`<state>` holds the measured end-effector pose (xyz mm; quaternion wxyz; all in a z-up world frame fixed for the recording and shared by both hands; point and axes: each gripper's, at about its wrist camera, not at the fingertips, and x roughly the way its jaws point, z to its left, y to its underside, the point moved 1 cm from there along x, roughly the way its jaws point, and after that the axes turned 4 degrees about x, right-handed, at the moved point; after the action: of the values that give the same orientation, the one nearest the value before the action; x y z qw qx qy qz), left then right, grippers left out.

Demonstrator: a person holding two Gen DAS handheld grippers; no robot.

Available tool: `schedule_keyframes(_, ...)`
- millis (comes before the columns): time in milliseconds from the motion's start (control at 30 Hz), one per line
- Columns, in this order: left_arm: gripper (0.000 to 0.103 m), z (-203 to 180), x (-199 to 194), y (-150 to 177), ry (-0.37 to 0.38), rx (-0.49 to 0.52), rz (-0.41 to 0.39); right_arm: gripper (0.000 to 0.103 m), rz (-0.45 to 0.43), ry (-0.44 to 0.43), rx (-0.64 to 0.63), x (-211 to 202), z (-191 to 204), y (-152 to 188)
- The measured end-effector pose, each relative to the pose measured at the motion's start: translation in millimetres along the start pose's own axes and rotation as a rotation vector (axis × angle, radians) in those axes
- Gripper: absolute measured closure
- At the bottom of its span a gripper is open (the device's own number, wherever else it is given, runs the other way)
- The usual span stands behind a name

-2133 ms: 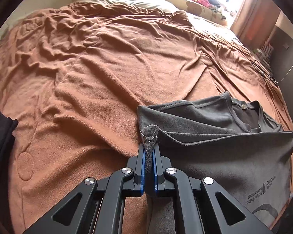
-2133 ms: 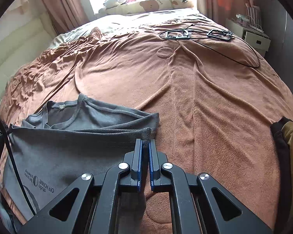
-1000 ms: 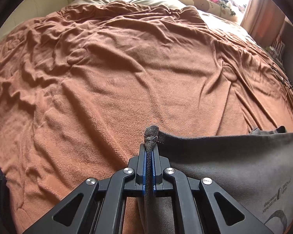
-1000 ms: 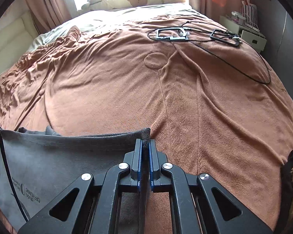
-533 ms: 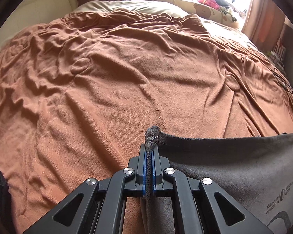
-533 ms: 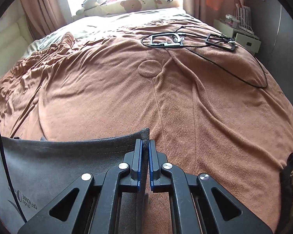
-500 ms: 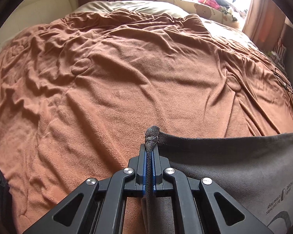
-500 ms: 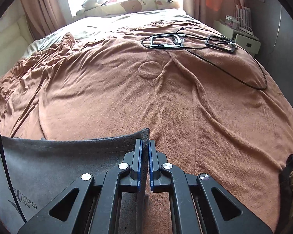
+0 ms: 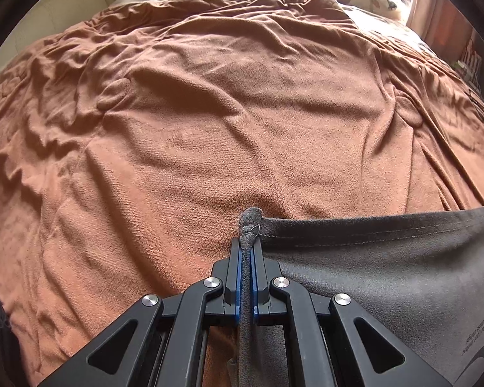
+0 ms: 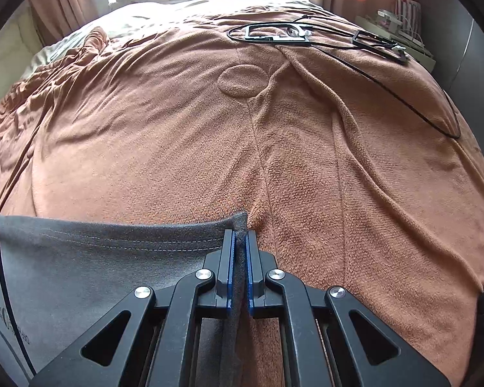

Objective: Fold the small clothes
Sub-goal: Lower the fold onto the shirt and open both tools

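left claw (image 9: 248, 242): black linkage arms | blue pads | 4 silver screws | right claw (image 10: 238, 235): same build

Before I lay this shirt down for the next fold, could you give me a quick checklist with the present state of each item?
1. Left gripper jaws clamped on a shirt corner: ok.
2. Right gripper jaws clamped on the other corner: ok.
3. Hem between the grippers straight and fairly taut: ok.
4. Blanket ahead free of other clothes: ok.
5. Cables far from the landing spot: ok.
6. Lower part of the shirt hanging flat: cannot tell.
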<state>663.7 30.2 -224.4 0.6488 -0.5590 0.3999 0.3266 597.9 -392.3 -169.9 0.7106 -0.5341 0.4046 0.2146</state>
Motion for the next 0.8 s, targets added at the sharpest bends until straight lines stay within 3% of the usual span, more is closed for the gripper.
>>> schedule_keyframes(67,0.088,2,-3,-2,-0.003,-0.006,0.008,0.097,0.019,-0.006,-0.008,2,0,-2)
schedule_keyframes(133,0.076,8,-11,-1,-0.013,-0.031,0.011,0.087,0.047,-0.039,0.014,-1,-5,-5)
schedule_keyframes(200,0.058,14,-22,2,-0.034,-0.050,-0.002,0.056,0.054,-0.038,0.049,-10,-13,-5)
schedule_keyframes(267,0.054,19,-33,8,-0.030,-0.060,-0.013,0.047,0.021,-0.058,0.062,-27,-21,-3)
schedule_keyframes(800,0.052,21,-133,85,0.033,-0.100,-0.035,0.047,0.051,-0.199,0.056,-128,-51,71)
